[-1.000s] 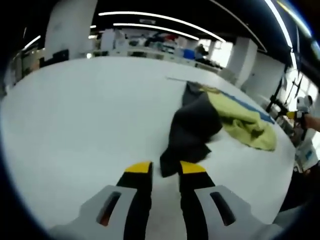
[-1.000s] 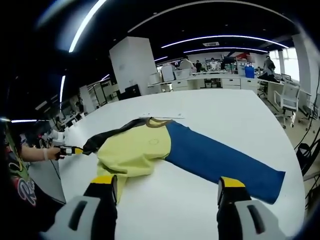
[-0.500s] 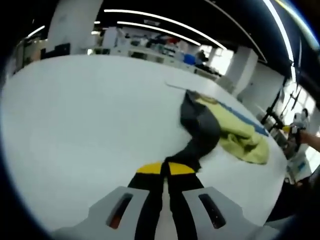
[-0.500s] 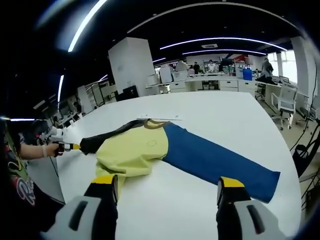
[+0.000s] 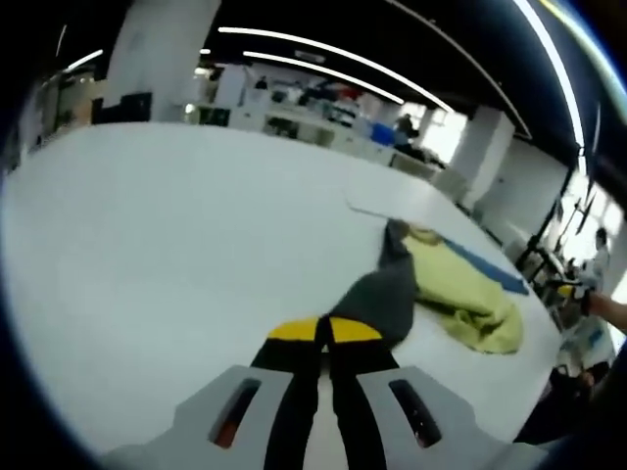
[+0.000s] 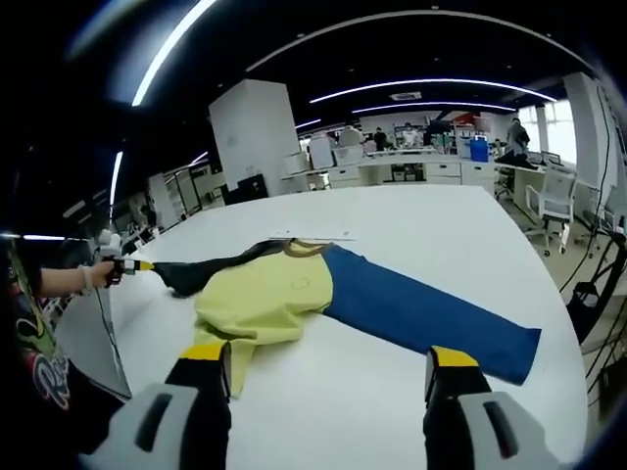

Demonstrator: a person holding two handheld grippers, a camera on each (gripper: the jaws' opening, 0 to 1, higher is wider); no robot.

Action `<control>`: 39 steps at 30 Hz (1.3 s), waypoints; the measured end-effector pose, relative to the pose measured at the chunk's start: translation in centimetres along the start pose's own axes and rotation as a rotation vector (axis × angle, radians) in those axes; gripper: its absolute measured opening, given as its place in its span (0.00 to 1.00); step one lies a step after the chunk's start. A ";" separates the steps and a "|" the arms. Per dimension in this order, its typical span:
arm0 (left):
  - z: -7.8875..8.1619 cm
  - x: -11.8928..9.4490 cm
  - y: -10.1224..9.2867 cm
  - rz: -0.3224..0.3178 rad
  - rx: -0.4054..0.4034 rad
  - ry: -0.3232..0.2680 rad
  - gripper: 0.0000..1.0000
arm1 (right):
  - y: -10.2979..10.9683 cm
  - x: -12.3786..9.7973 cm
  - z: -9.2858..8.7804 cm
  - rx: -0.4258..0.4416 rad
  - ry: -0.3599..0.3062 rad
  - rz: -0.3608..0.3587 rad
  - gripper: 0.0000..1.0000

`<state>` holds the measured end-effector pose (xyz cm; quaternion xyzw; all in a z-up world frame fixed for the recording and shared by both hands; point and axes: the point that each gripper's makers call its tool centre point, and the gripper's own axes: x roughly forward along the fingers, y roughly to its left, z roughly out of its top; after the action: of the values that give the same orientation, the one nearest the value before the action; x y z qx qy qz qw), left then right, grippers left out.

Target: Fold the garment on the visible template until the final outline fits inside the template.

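Since the frame a second ago, we see the dark sleeve (image 6: 211, 267) drawn out further from the garment (image 6: 294, 294) and now stretched taut, lifted off the white table (image 6: 441, 235). The left gripper (image 5: 324, 331) has its yellow-tipped jaws pinched together on that sleeve's end; in the right gripper view it appears at far left, held in a hand (image 6: 98, 275). The right gripper (image 6: 331, 365) hovers with jaws spread wide, holding nothing. The garment lies on the table, yellow body bunched, blue sleeve (image 6: 431, 318) spread flat toward the table's edge.
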<state>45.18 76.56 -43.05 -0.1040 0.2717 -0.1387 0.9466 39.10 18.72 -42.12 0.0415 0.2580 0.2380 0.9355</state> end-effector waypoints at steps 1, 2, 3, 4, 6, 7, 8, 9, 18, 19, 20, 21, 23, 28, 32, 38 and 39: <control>0.9 -0.1 0.3 0.004 0.015 -0.006 0.00 | 0.0 -0.1 0.0 0.002 0.000 -0.002 0.81; 1.5 -0.1 0.5 0.005 0.024 -0.012 0.00 | 0.0 -0.2 -0.1 0.002 0.002 -0.003 0.81; 2.0 -0.1 0.7 0.008 0.029 -0.015 0.00 | 0.0 -0.2 -0.1 -0.001 0.002 -0.006 0.81; 2.6 0.0 0.9 0.010 0.044 -0.019 0.00 | -0.1 -0.3 -0.1 -0.001 0.002 -0.009 0.81; 3.7 0.2 1.8 0.026 0.065 -0.020 0.00 | -0.2 -0.4 -0.1 0.001 0.002 -0.012 0.81; 4.1 0.3 2.1 0.030 0.069 -0.019 0.00 | -0.2 -0.4 -0.1 0.000 0.004 -0.014 0.81; 4.5 0.6 2.8 0.044 0.068 -0.010 0.00 | -0.3 -0.5 -0.1 -0.002 0.010 -0.016 0.81; 4.8 0.9 3.5 0.052 0.078 -0.009 0.00 | -0.4 -0.5 0.0 -0.003 0.009 -0.017 0.81; 5.8 4.3 9.3 0.110 0.058 0.049 0.00 | -1.2 0.0 0.7 -0.014 0.025 -0.035 0.81; 5.7 4.5 9.5 0.112 0.062 0.055 0.00 | -1.2 0.1 0.7 -0.014 0.031 -0.038 0.81; 5.4 5.1 10.4 0.126 0.070 0.081 0.00 | -1.2 0.2 0.7 -0.015 0.032 -0.039 0.81; 5.2 5.6 10.9 0.131 0.074 0.098 0.00 | -1.2 0.3 0.7 -0.018 0.035 -0.041 0.81; 4.9 6.6 12.1 0.145 0.071 0.118 0.00 | -1.1 0.4 0.8 -0.018 0.039 -0.043 0.80; 4.8 8.8 14.1 0.161 0.063 0.145 0.00 | -1.0 0.6 1.2 -0.032 0.046 -0.055 0.80; 4.3 10.4 15.2 0.167 0.088 0.188 0.00 | -1.4 0.9 2.0 -0.036 0.027 -0.079 0.79; 4.2 13.0 16.4 0.174 0.089 0.214 0.00 | -1.6 1.3 2.4 -0.035 0.024 -0.102 0.78; 4.1 13.2 16.5 0.173 0.088 0.216 0.00 | -1.7 1.4 2.3 -0.033 0.026 -0.104 0.78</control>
<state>61.57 88.37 -50.57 -0.0230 0.3736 -0.0786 0.9240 41.99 17.98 -41.07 0.0094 0.2682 0.1936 0.9437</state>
